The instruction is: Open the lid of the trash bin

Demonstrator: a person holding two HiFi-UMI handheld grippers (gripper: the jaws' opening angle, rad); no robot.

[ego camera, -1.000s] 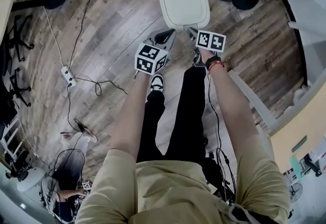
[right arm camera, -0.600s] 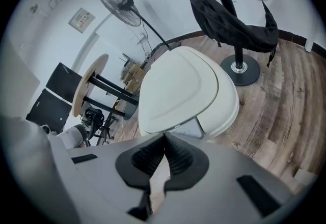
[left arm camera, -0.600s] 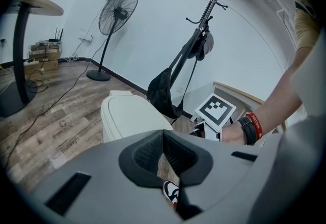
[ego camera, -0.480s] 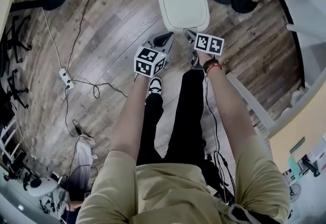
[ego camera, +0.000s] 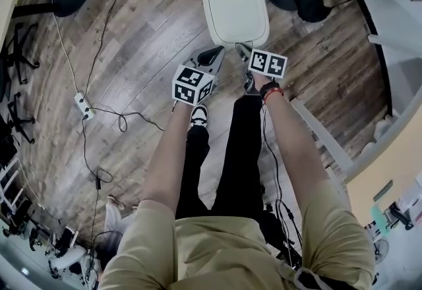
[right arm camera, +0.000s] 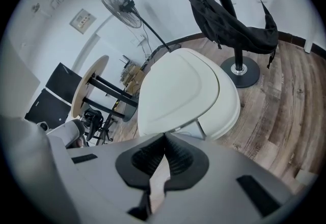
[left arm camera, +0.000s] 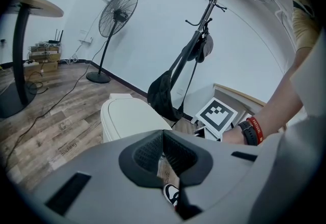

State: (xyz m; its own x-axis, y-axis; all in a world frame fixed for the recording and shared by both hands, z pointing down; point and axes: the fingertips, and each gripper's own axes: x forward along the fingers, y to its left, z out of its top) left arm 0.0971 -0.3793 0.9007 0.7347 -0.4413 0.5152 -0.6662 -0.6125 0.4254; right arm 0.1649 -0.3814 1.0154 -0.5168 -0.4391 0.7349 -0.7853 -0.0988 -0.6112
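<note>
jaws of the left gripper (left arm camera: pixel 163 135) are pressed together, the ribbed pads meeting at the tip; through the slit below them only a strip of wooden floor and the toe of a black-and-white shoe (left arm camera: pixel 172 195) show. jaws of the right gripper (right arm camera: pixel 164 139) are pressed together in the same way, tip to tip, with floor in the slit beneath

from the head view both grippers are held low in front of the person, side by side, the right one at 3 o'clock of the left and a small gap between them. each carries its cube with square markers, the left cube (ego camera: pixel 193 84) nearer the body, the right cube (ego camera: pixel 268 62) just above a red wristband (ego camera: pixel 271 89)

the white trash bin (ego camera: pixel 235 8) stands on the wooden floor (ego camera: pixel 132 38) at 12 o'clock of the grippers, its near edge just beyond both sets of jaws. its lid (right arm camera: pixel 175 88) lies flat and closed. neither gripper can be seen touching it; the right jaws are the closer, just short of the front rim

a power strip (ego camera: pixel 84 105) with trailing cables lies well apart at 8 o'clock of the left gripper. in the left gripper view a standing fan (left arm camera: pixel 118 14) is at 11 o'clock beyond the bin, and a coat rack (left arm camera: pixel 206 9) with a black bag (left arm camera: pixel 163 90) hanging from it rises at 12 o'clock behind it
</note>
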